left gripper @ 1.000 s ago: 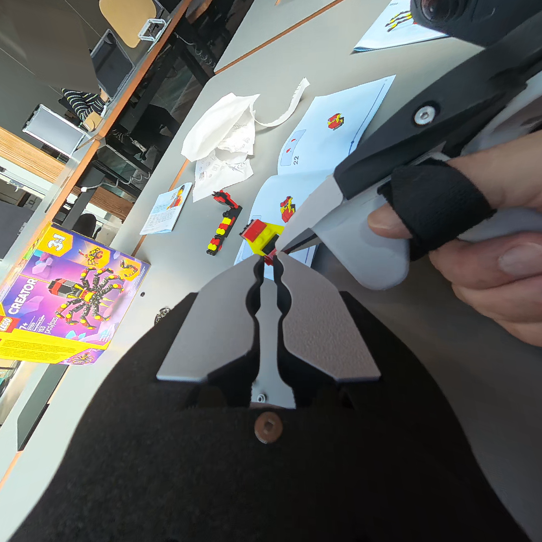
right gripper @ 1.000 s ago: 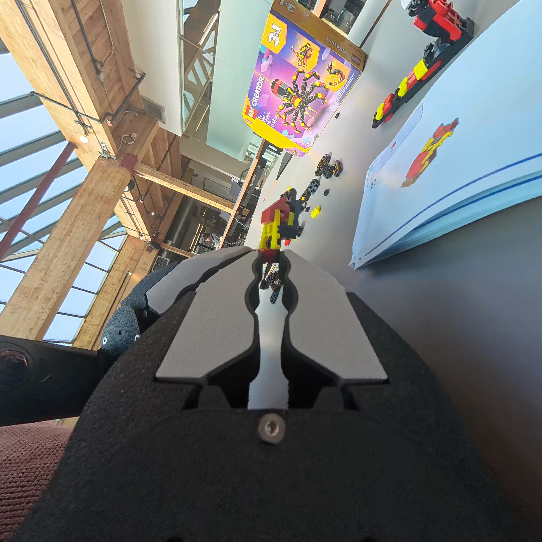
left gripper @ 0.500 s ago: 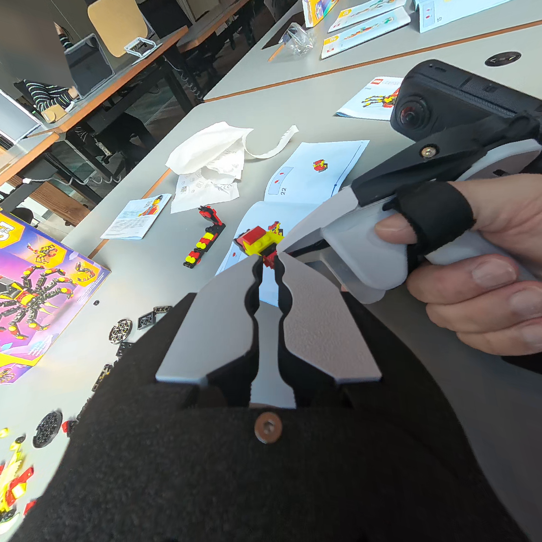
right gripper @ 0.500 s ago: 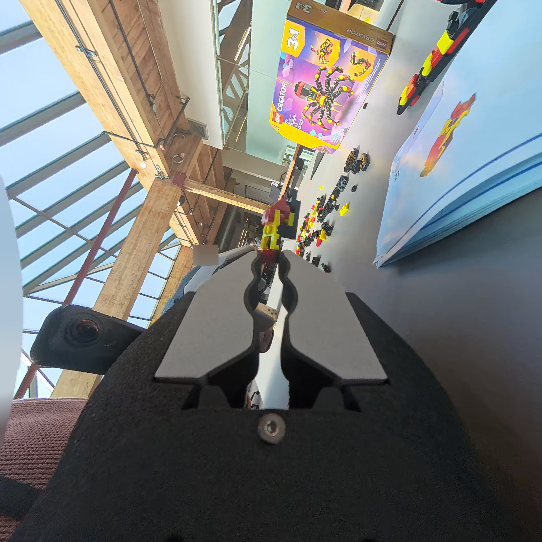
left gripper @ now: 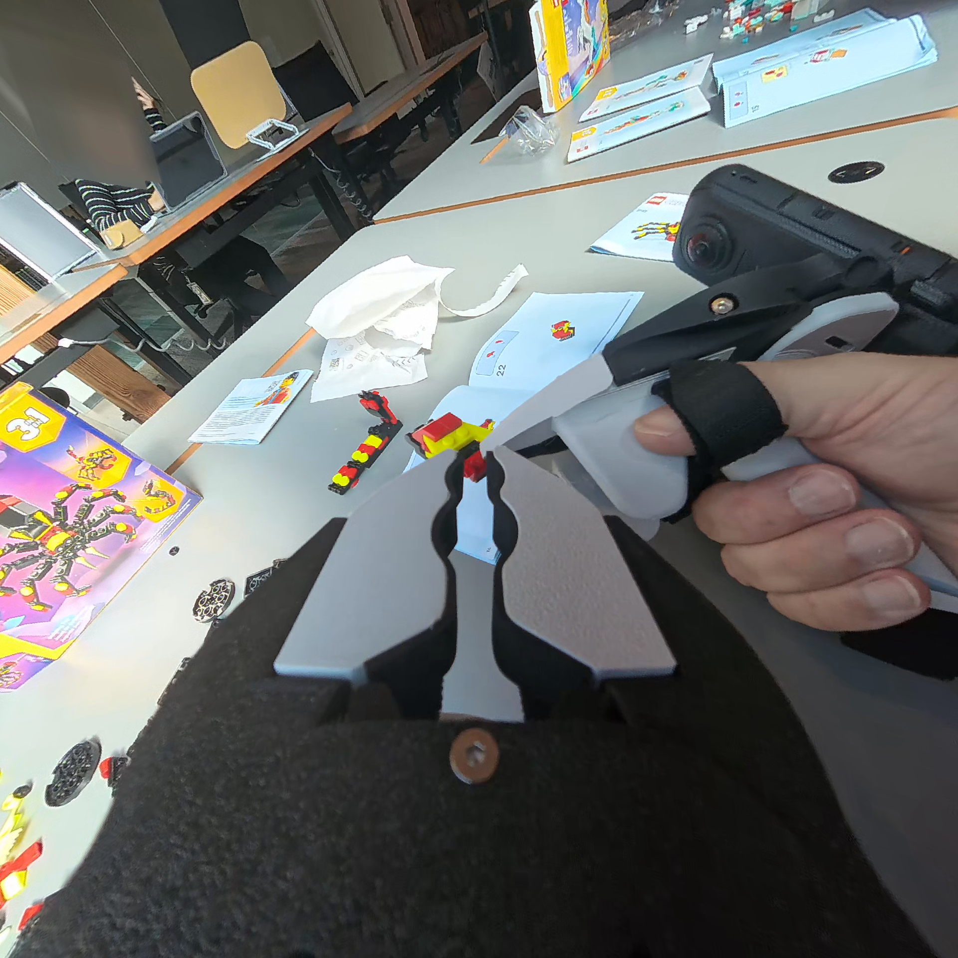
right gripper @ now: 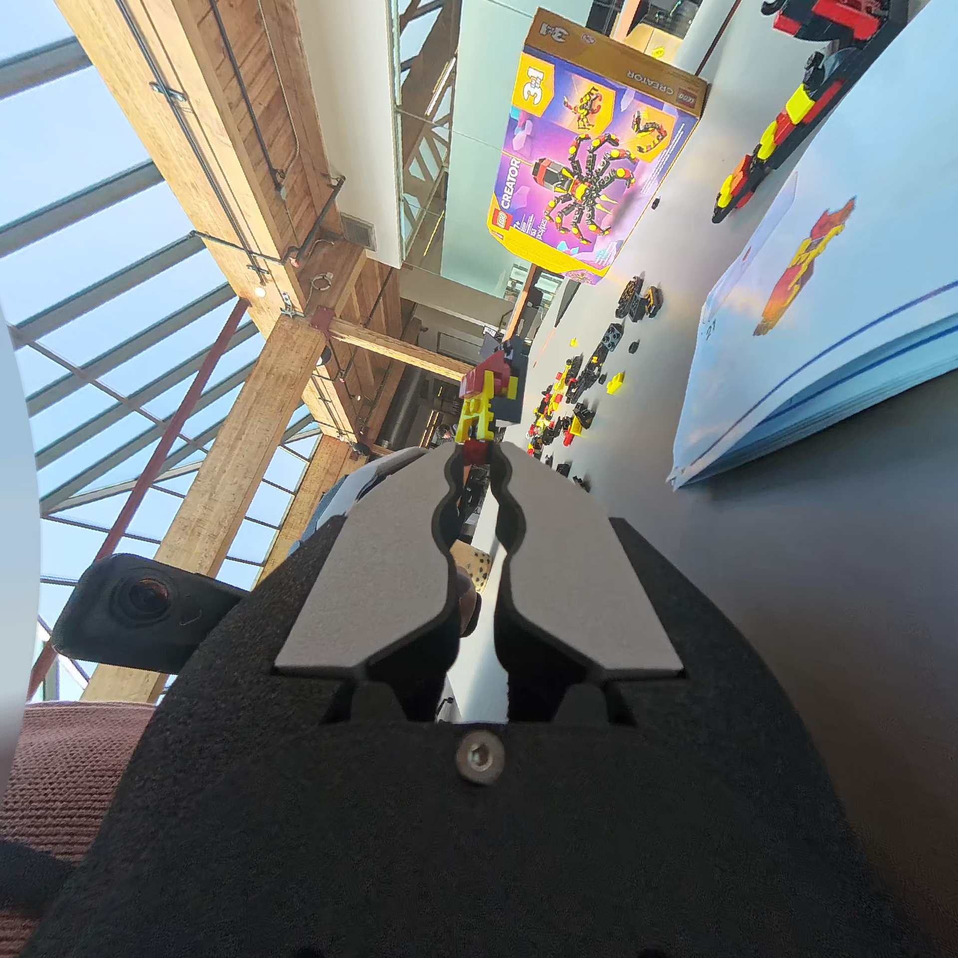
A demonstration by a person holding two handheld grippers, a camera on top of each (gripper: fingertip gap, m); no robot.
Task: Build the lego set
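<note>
Between both sets of tips, the left gripper [left gripper: 473, 463] and right gripper [right gripper: 476, 452] are pinching one small lego model [left gripper: 450, 434]; uneven twisting risks snapping pieces off.

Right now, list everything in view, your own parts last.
lego assembly: one, red, yellow and black, gripped at both grippers' tips
segmented lego piece: one, black, red, yellow, on table
open instruction booklet: one, pale blue, behind assembly
lego box: one, purple and yellow, left
torn paper bag: one, white, far side
loose bricks: many, black, yellow, red, scattered
left gripper: shut
right gripper: shut
hand: holds right gripper
</note>
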